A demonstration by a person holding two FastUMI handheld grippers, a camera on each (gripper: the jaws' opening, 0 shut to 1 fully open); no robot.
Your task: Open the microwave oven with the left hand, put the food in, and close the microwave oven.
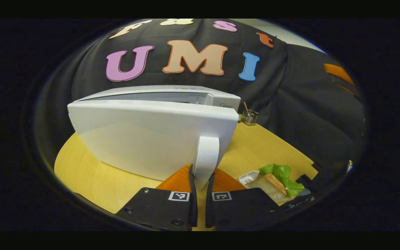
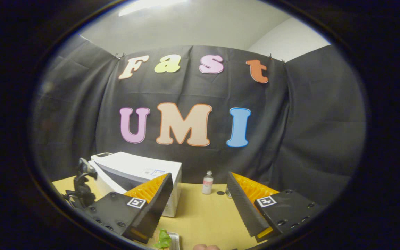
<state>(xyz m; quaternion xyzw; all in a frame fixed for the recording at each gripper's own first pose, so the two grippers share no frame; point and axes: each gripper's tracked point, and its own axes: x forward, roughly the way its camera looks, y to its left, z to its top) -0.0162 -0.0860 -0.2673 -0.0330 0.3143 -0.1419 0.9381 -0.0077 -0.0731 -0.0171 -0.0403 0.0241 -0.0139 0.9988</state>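
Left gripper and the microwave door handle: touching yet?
Touching. In the left gripper view, the left gripper has both fingers closed against the sides of the white door handle, with no gap showing on either side.

black cloth wall (image 2: 307, 132) hung in folds behind and to the right of a yellow wood-grain desk (image 2: 203, 215). above the cloth, a pale wall (image 2: 193, 31) and ceiling, with a bright light strip (image 2: 151, 6) at top.
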